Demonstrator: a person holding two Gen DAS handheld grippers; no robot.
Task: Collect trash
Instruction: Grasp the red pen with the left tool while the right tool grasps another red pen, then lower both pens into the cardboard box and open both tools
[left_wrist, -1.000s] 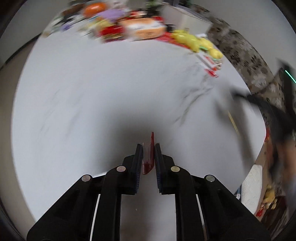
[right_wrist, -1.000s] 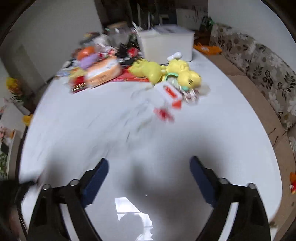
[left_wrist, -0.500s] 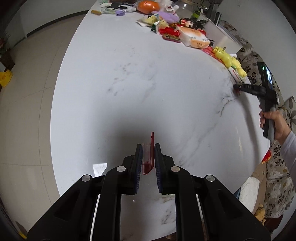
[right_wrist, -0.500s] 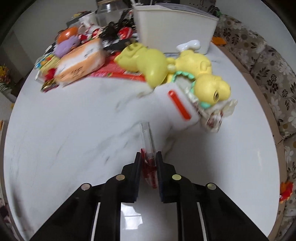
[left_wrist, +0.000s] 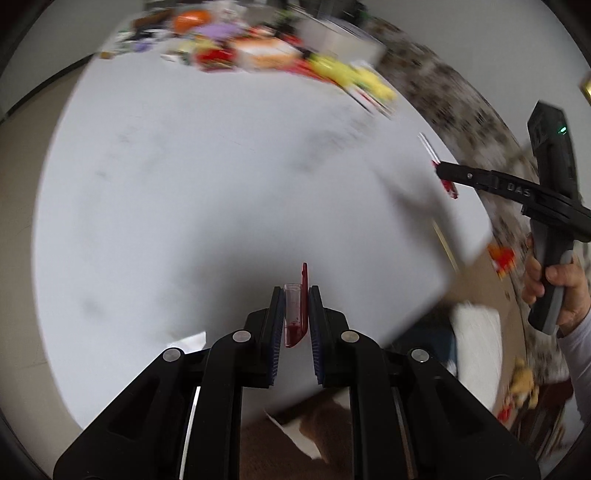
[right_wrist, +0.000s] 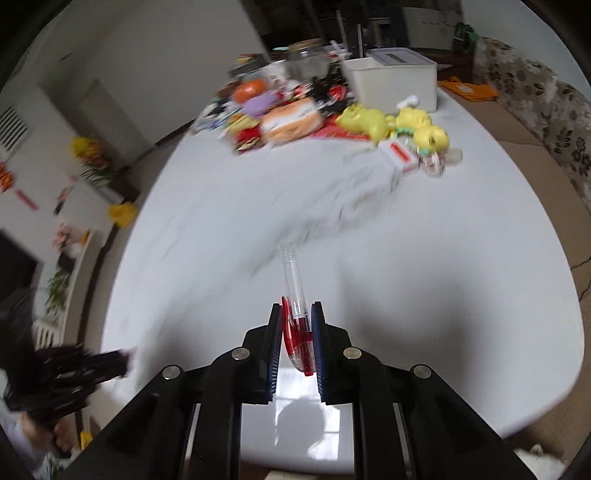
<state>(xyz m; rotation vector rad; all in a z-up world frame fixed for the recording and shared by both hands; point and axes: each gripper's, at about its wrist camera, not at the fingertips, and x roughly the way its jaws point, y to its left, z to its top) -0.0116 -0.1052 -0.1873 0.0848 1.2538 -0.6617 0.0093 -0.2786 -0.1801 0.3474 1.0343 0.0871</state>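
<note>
While left gripper (left_wrist: 295, 314) pinches red-stained tube (left_wrist: 293, 314) | right gripper (right_wrist: 297, 332) clamps clear tube (right_wrist: 293, 291); yellow toys (right_wrist: 395, 123) sharp.

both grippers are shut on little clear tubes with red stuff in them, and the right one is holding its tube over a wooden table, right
Nearly. The right gripper is shut on its tube, and the left gripper on its tube, but the right wrist view shows a white marble table, not wooden.

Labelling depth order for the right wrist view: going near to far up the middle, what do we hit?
Right gripper shut on a clear tube with red residue → bare white marble table → white carton with red stripe → yellow toys → white bin.
</note>
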